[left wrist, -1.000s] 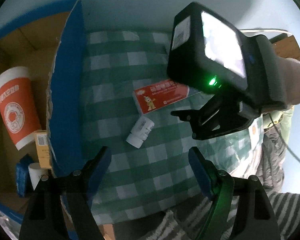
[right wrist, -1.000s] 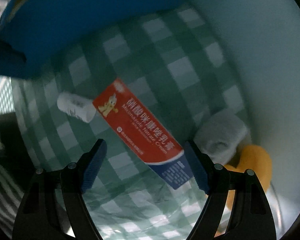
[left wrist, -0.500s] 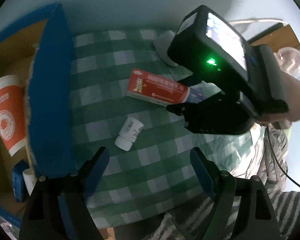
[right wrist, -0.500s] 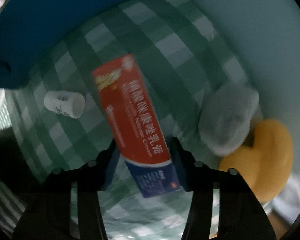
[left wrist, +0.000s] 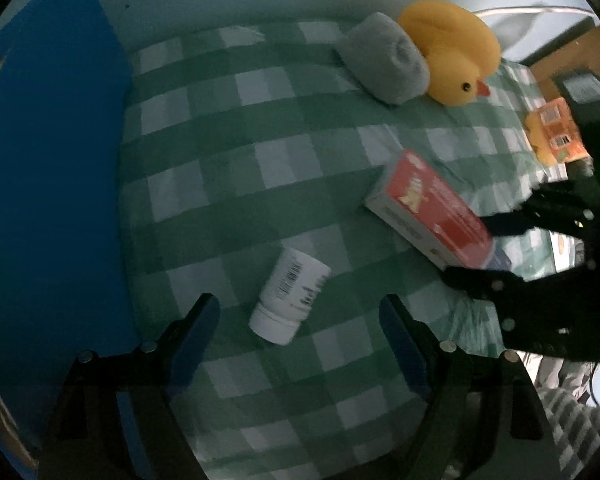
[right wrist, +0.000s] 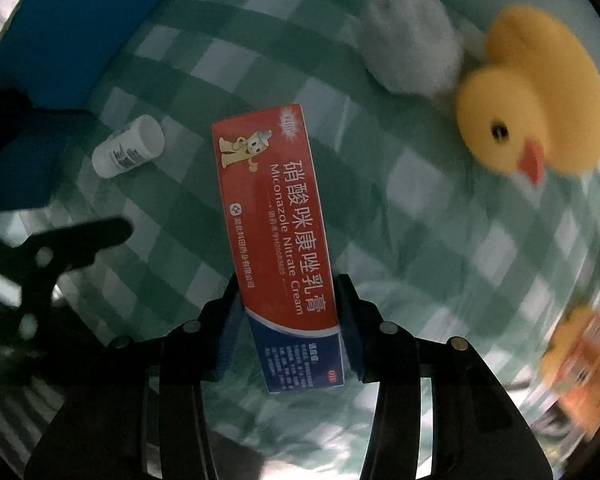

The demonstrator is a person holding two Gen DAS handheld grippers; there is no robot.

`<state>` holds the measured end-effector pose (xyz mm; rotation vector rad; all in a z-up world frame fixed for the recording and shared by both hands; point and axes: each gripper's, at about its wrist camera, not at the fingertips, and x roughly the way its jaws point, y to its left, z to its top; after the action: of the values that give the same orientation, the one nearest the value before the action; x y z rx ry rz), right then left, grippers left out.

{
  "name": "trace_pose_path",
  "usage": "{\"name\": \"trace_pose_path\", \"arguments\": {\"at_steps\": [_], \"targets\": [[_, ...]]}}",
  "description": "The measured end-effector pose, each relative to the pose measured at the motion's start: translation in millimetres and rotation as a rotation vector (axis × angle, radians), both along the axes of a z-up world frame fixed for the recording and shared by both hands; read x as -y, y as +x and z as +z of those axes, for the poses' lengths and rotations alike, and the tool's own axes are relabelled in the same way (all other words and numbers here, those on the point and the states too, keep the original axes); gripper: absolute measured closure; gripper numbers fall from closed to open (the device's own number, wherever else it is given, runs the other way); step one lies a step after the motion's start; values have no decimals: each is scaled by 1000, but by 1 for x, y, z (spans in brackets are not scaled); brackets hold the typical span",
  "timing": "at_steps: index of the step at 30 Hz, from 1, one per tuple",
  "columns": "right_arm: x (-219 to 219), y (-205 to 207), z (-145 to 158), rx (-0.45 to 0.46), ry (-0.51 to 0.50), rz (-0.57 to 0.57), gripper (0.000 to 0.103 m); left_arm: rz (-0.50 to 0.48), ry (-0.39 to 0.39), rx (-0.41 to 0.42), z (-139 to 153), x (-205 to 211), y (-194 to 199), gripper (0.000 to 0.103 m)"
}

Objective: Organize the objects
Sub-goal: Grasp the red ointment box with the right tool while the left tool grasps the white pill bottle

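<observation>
My right gripper [right wrist: 288, 312] is shut on a red and blue cream box [right wrist: 276, 240], its pads pressing both long sides near the blue end; the box [left wrist: 432, 208] is tilted up off the green checked cloth [left wrist: 228, 184]. A small white pill bottle [left wrist: 290, 296] lies on its side on the cloth, just ahead of my left gripper [left wrist: 300, 320], which hangs open above it with nothing between its fingers. In the right wrist view the bottle [right wrist: 128, 148] lies left of the box.
A blue box flap [left wrist: 48, 184] stands along the left. A rolled grey towel [left wrist: 384, 56] and a yellow rubber duck [left wrist: 452, 48] sit at the far side. An orange packet [left wrist: 556, 132] lies at the right. The right gripper's black body [left wrist: 540, 280] fills the right side.
My right gripper closed on the cream box, rolled and lifted it off the cloth. My left gripper sank toward the pill bottle, which now looks larger and sits between the fingertips' lines.
</observation>
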<state>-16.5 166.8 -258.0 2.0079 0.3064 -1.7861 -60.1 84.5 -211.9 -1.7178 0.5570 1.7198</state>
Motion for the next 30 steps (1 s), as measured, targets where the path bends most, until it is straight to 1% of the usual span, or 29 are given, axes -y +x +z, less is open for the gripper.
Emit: {"name": "trace_pose_path", "arguments": {"at_steps": [2, 3, 4, 5, 6, 7, 9, 11, 12, 13, 14, 15, 17, 18, 19, 21, 24, 26, 29, 30], "targets": [[-3, 3, 0, -1, -7, -41, 58, 4, 6, 3, -3, 0, -4, 23], [-4, 4, 0, -8, 1, -53, 56, 3, 4, 2, -3, -1, -5, 28], [-4, 5, 0, -9, 10, -65, 50, 2, -6, 2, -5, -1, -7, 33], [-4, 5, -1, -12, 18, -76, 47, 3, -8, 7, -7, -2, -8, 34], [-3, 5, -1, -19, 28, -85, 39, 3, -7, 14, -8, -2, -9, 38], [-2, 5, -1, -33, 41, -92, 34, -1, -7, 16, -9, -3, -9, 39], [1, 5, 1, -62, 63, -97, 32, -25, -5, 0, -8, -5, -6, 40], [6, 5, 0, -72, 77, -95, 32, -45, -6, -18, -11, -3, -2, 41], [8, 6, 0, -73, 79, -95, 32, -50, -8, -25, -10, -4, -1, 47], [10, 7, -1, -74, 85, -94, 32, -60, -12, -34, -10, -4, 0, 58], [12, 7, -2, -72, 90, -92, 33, -66, -14, -38, -9, -3, 1, 64], [14, 8, -4, -70, 94, -91, 39, -67, -13, -35, -9, -3, 1, 73], [15, 9, -3, -85, 109, -95, 50, -59, 2, -14, -9, 0, 1, 74], [15, 10, -2, -94, 114, -97, 58, -57, 6, -11, -9, 2, 1, 74], [14, 10, 0, -94, 105, -105, 59, -59, 8, -11, -9, 3, 3, 74], [11, 9, 0, -77, 73, -136, 59, -64, 12, 5, -9, 5, 6, 74], [9, 11, 1, -64, 59, -149, 60, -57, 20, 38, -10, 10, 8, 75], [7, 14, 4, -60, 30, -164, 60, -51, 31, 55, -8, 13, 11, 74], [3, 18, 7, -47, 0, -192, 60, -46, 46, 64, -2, 16, 14, 74], [2, 20, 9, -45, -9, -199, 60, -45, 47, 67, 4, 12, 27, 74]]}}
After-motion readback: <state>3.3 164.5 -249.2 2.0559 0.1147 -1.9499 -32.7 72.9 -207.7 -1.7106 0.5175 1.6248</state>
